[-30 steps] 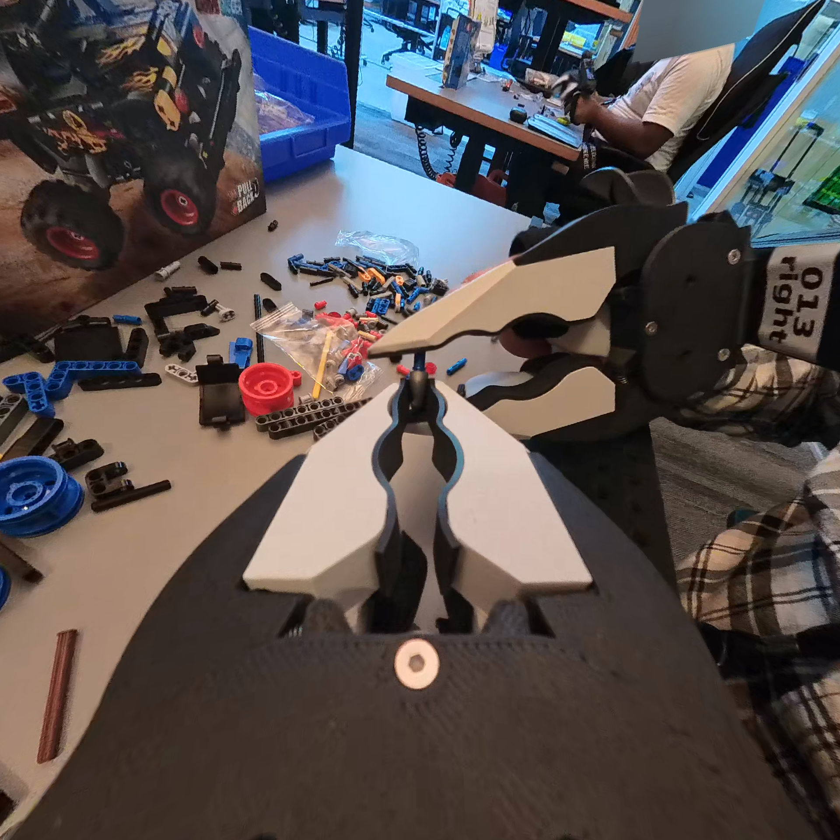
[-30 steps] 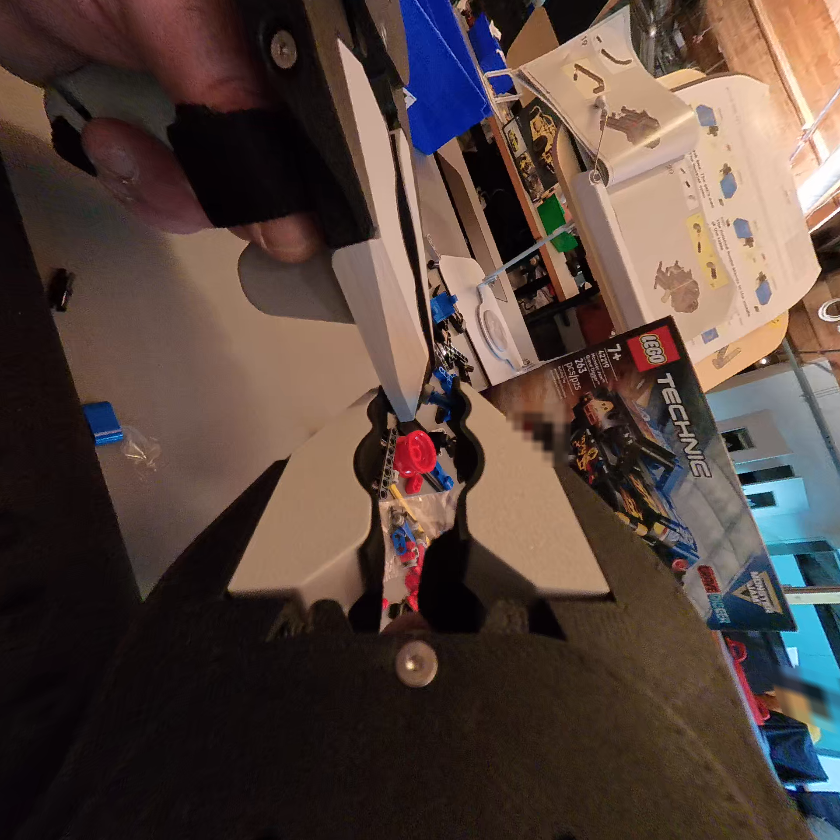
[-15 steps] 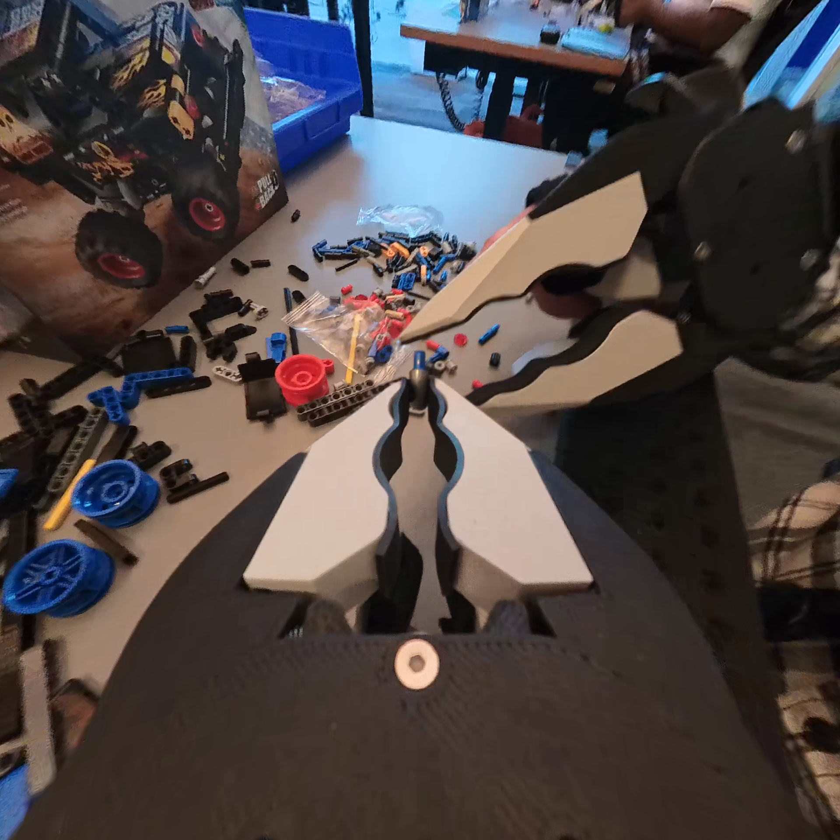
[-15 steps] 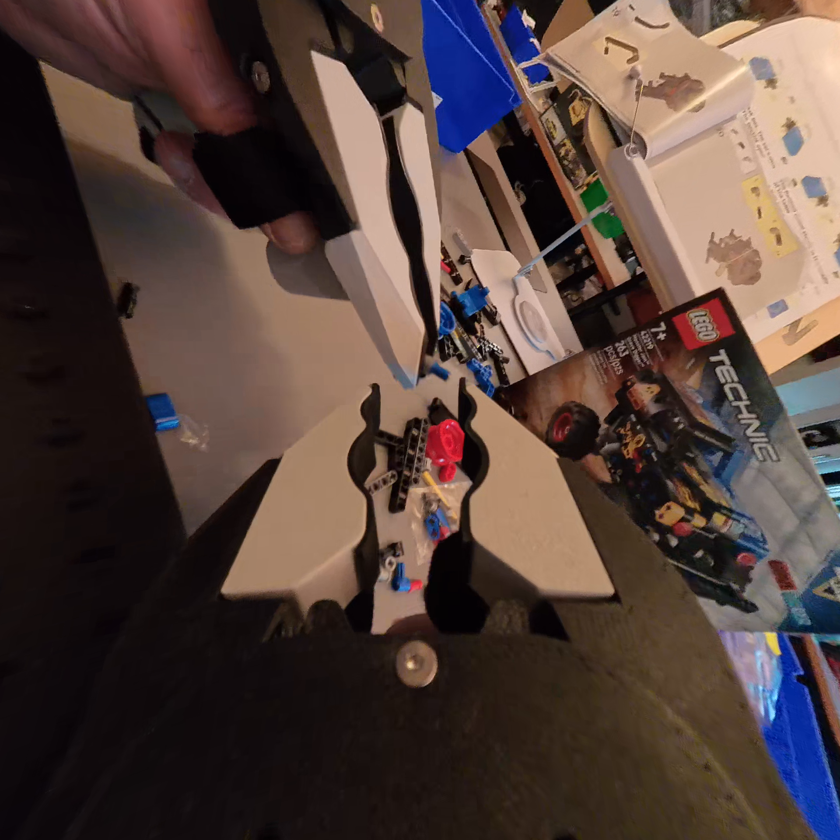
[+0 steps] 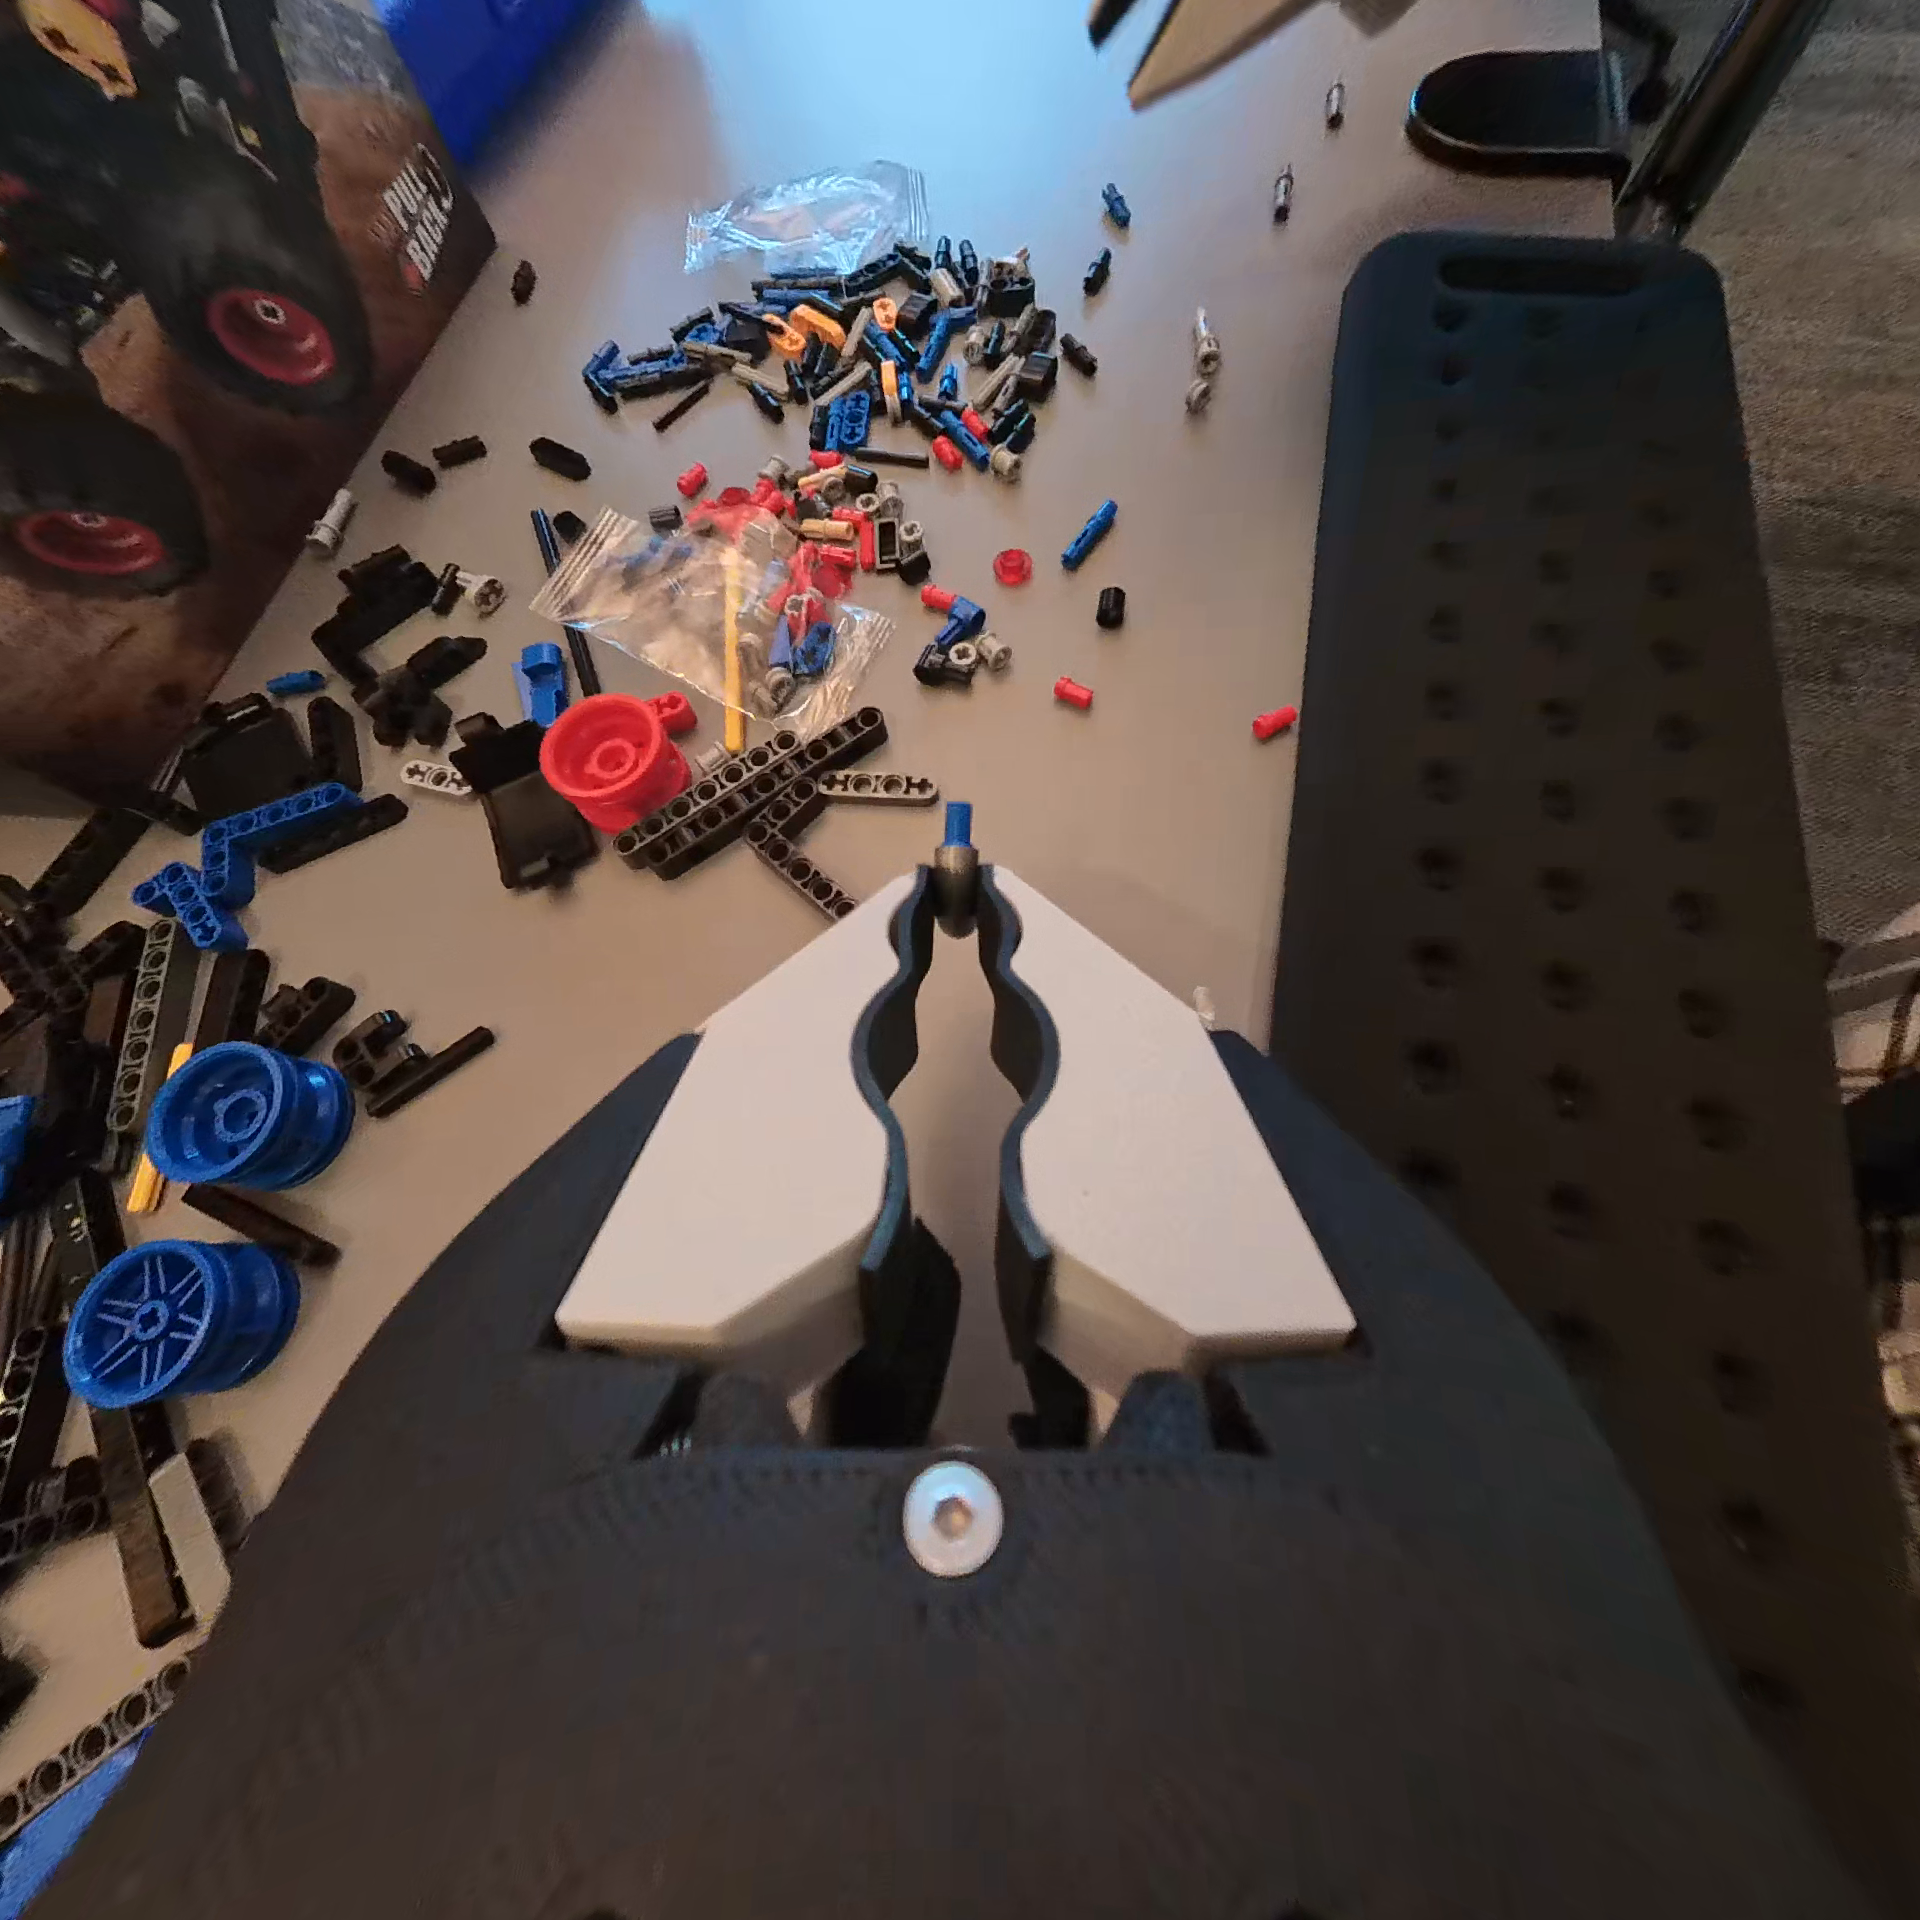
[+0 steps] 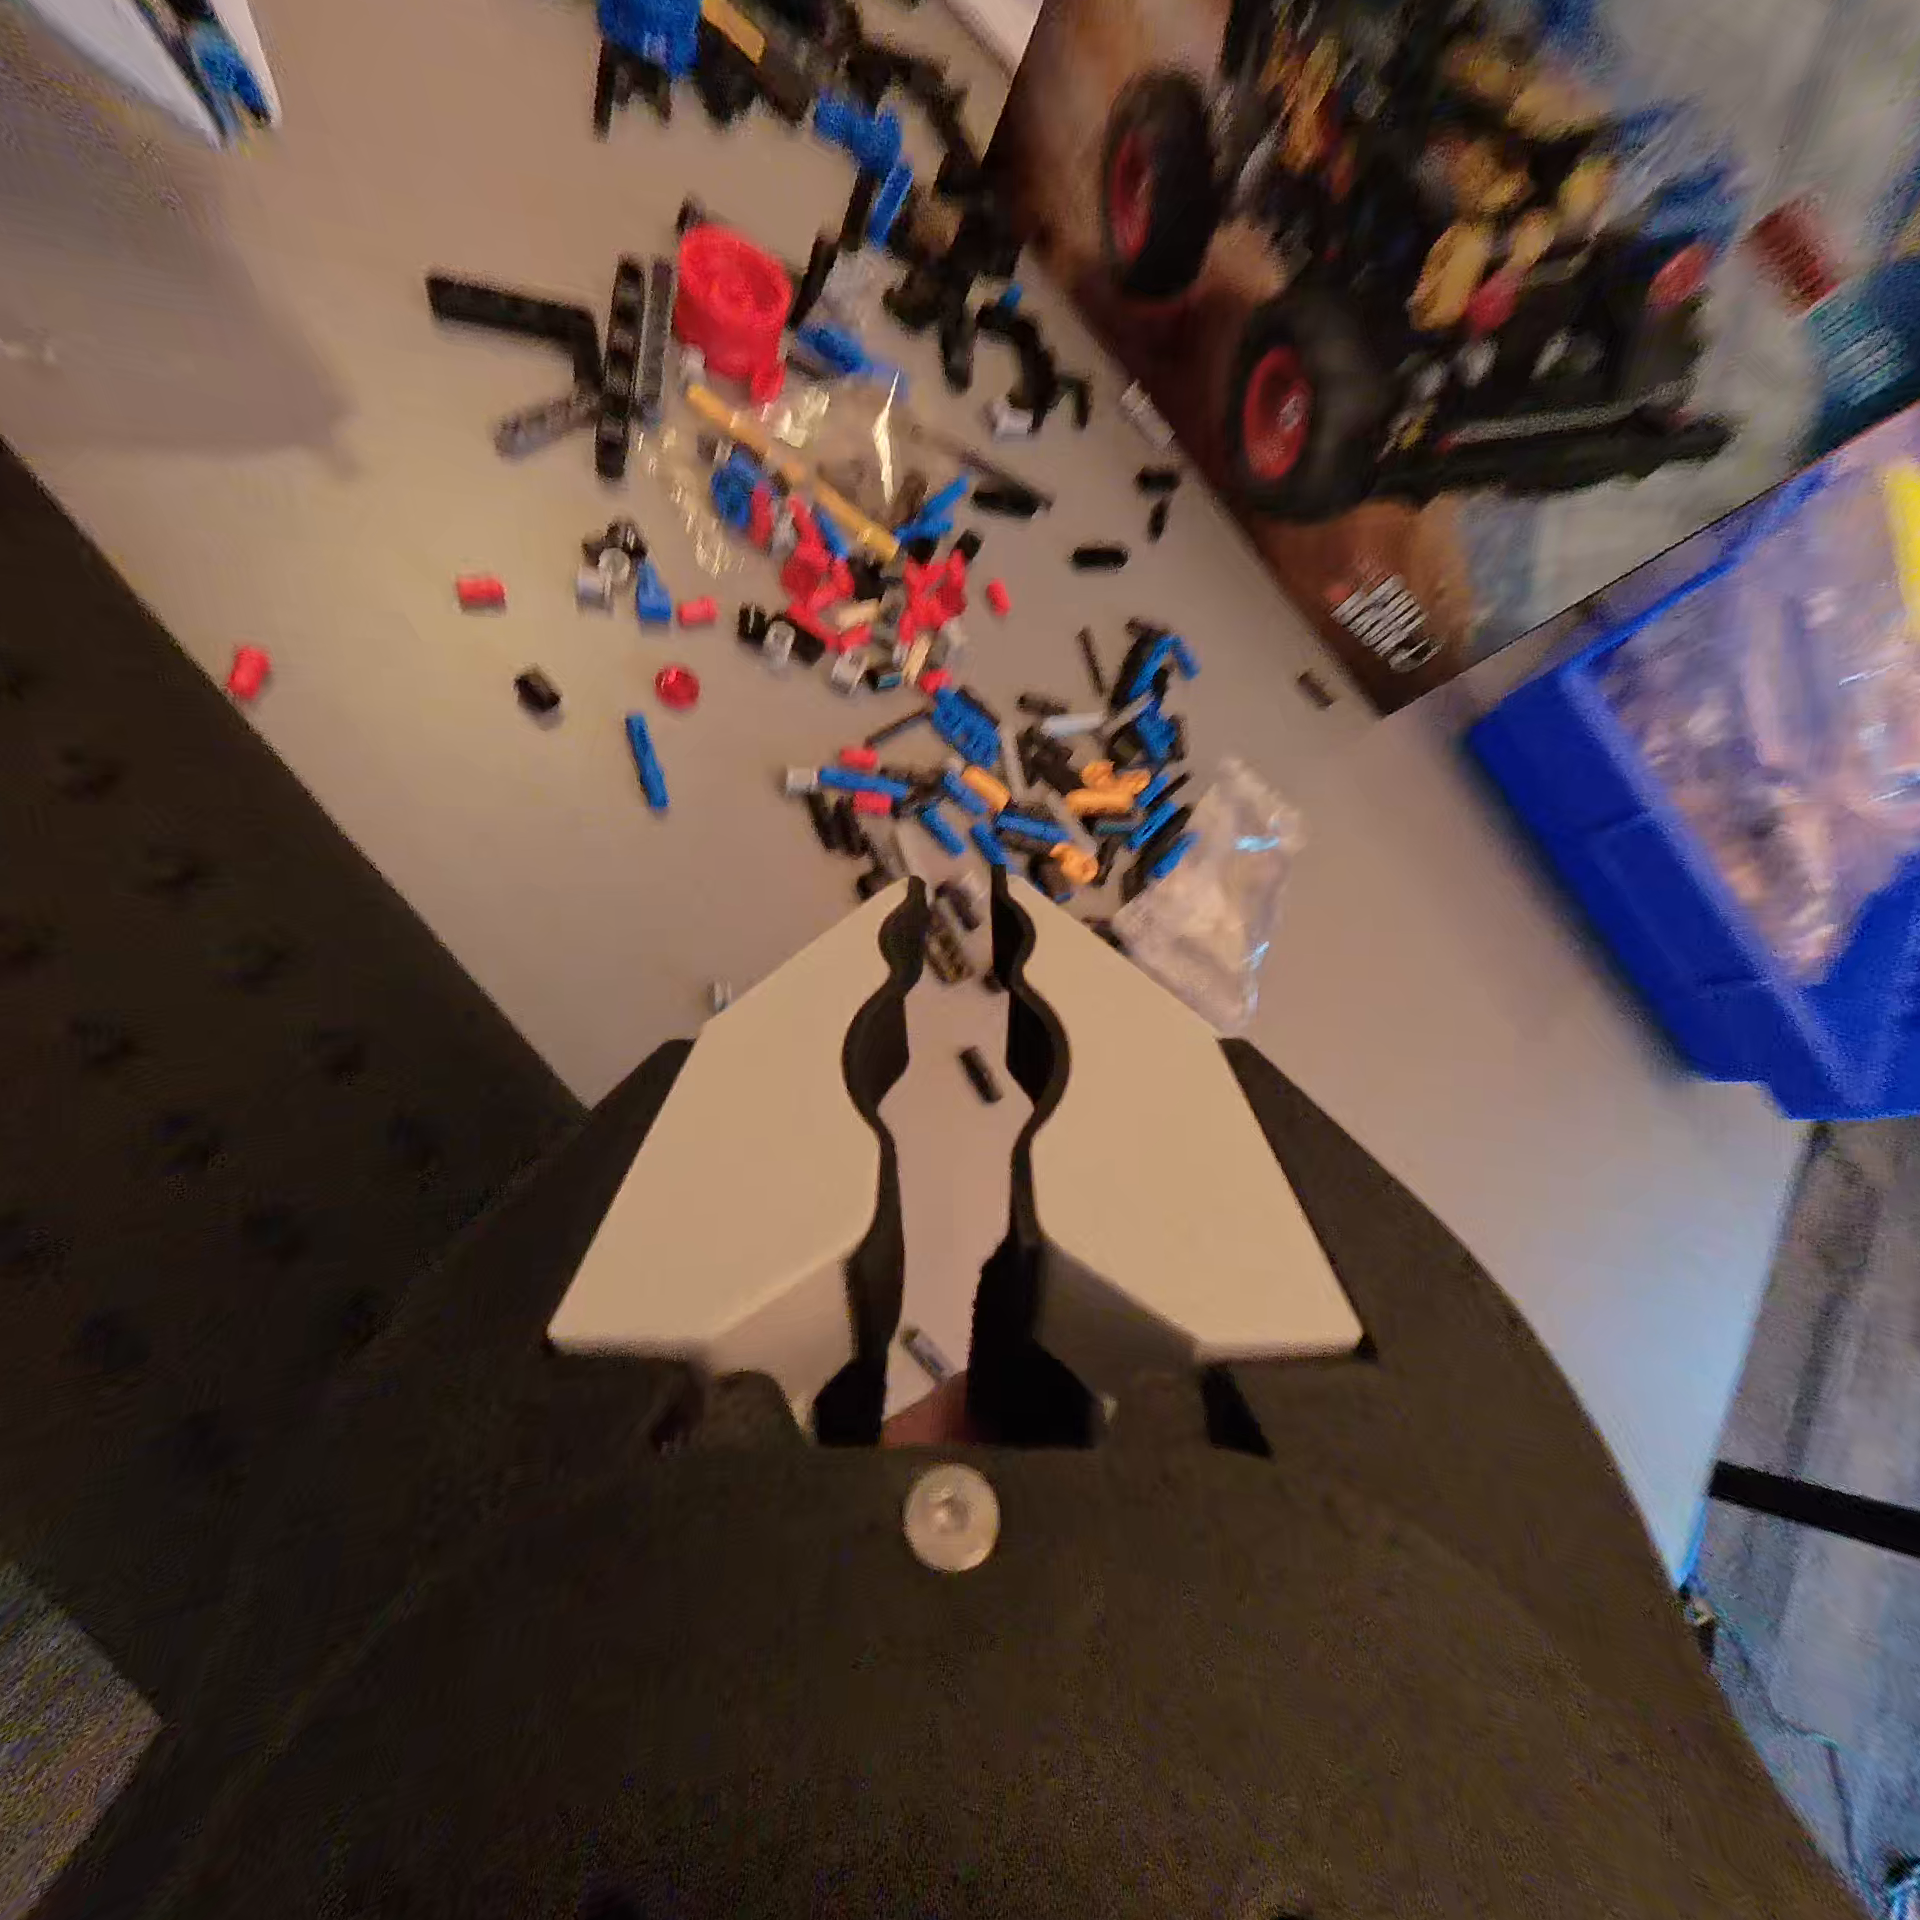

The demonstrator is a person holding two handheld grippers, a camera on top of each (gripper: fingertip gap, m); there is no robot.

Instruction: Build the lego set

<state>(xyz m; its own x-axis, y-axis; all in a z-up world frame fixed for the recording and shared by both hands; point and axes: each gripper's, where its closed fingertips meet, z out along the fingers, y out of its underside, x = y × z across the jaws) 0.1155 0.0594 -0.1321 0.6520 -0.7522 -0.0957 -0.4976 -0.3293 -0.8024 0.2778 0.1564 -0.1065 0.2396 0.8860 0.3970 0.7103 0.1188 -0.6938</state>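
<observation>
Left wrist view, left gripper (image 5: 954, 902) pinching pin (image 5: 954, 844)

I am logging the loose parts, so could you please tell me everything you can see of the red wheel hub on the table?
The red wheel hub is a short, glossy plastic drum with a recessed face, a ring of small holes and a central axle hole. It lies tipped on the table, face turned up towards the left wrist camera. A black flat piece sits against its left, black perforated beams at its lower right, and a small red part at its upper right. Neither gripper touches it.
</observation>
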